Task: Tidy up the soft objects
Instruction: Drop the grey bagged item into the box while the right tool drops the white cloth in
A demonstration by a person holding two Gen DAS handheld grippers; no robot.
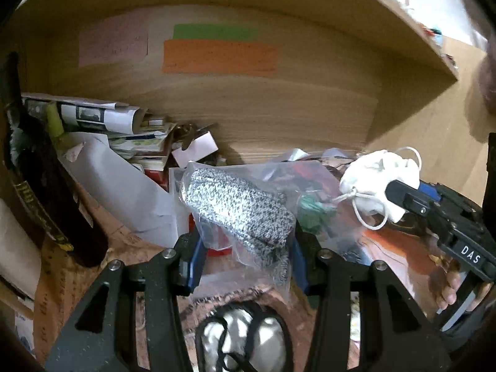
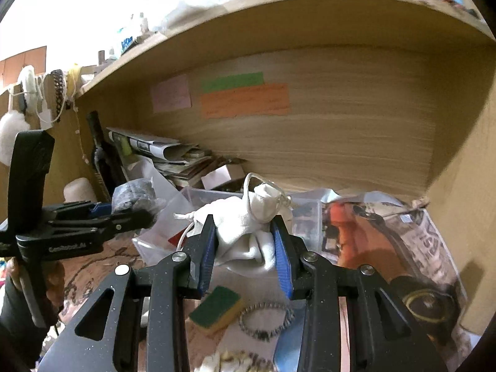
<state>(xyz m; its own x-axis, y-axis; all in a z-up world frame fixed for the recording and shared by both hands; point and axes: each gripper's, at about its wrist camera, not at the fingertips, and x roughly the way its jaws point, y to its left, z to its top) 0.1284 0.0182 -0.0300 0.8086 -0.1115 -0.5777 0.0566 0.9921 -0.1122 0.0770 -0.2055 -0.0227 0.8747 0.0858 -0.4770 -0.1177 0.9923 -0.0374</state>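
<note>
Grippers work under a wooden shelf (image 2: pixel 310 142): left gripper (image 1: pixel 245 248) clamps a bagged speckled knit (image 1: pixel 245 214), right gripper (image 2: pixel 245 245) grips a white pouch (image 2: pixel 248 226) above a sponge (image 2: pixel 217 308).

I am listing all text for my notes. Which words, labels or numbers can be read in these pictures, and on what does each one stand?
"DAS": white label on the right claw body.
Pale lettering on the left claw body: too blurred to read.
Writing on the orange note and pink note: too faint.
Gold print on the dark bottle: unreadable.
Newsprint: blurred.
</note>
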